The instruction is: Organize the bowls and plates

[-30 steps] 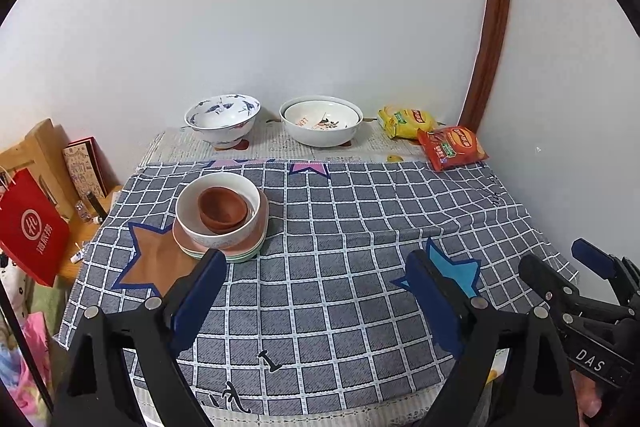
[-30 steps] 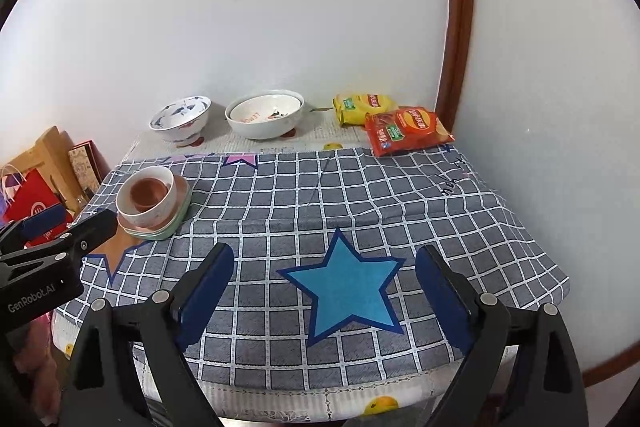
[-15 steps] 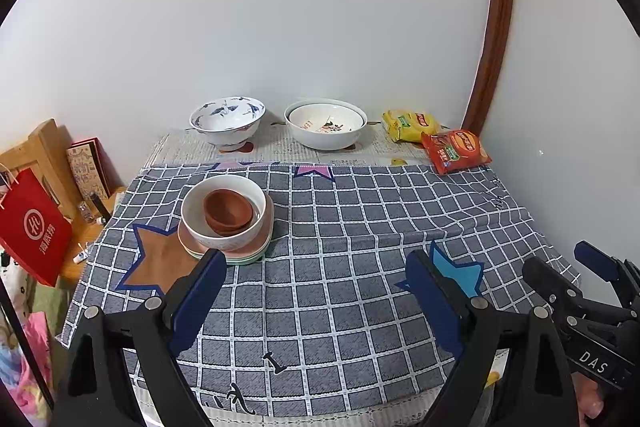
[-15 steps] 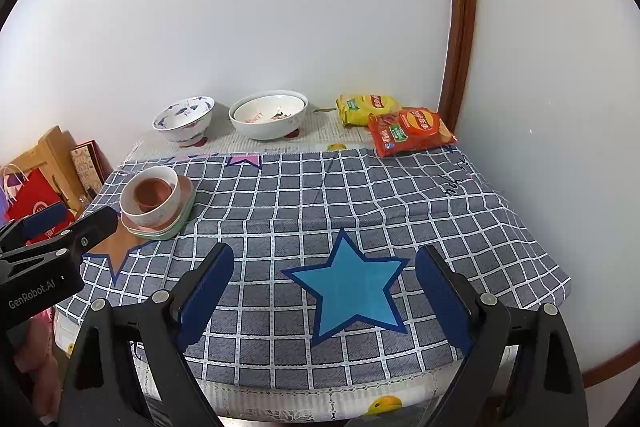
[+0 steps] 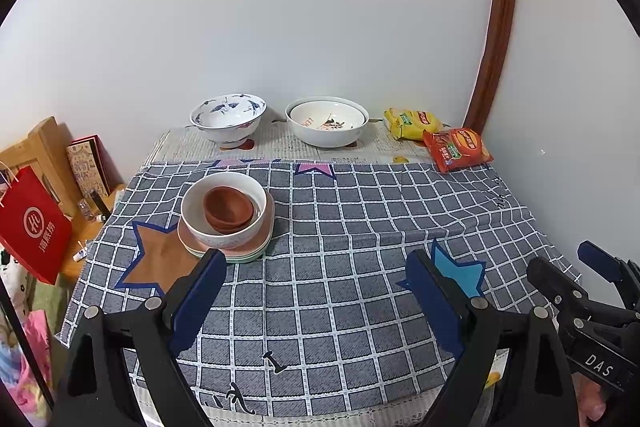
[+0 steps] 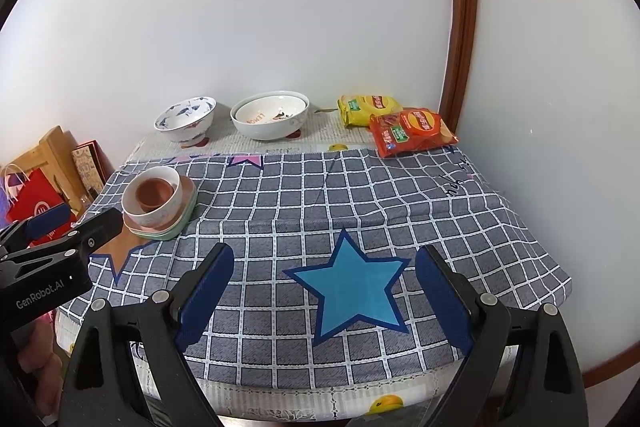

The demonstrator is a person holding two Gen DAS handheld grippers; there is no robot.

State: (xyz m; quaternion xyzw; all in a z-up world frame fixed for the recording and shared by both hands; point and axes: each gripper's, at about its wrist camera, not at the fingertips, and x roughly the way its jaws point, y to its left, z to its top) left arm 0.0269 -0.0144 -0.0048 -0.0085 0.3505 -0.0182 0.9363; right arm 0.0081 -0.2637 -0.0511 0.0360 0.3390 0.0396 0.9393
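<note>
On the left side of the table, a brown bowl sits mouth up inside a white bowl, tipped a little to one side. The white bowl stands upright on a pink plate, which lies flat on a pale green plate. The whole stack is round, so it has no long axis; it rests partly over a brown star printed on the grey checked cloth.

At the far edge of the table, near the wall, 2 more bowls stand upright and apart from each other: a blue patterned bowl on the left and a wide white bowl to its right. Right of those lie a yellow snack bag and a red snack bag, touching, the red one nearer me.

My left gripper hangs above the near part of the cloth, just short of the stack, its jaws spread wide and holding nothing. My right gripper hangs over a blue star, well apart from the stack, also spread wide with nothing between its jaws.

Left of the table stands a red paper bag.
</note>
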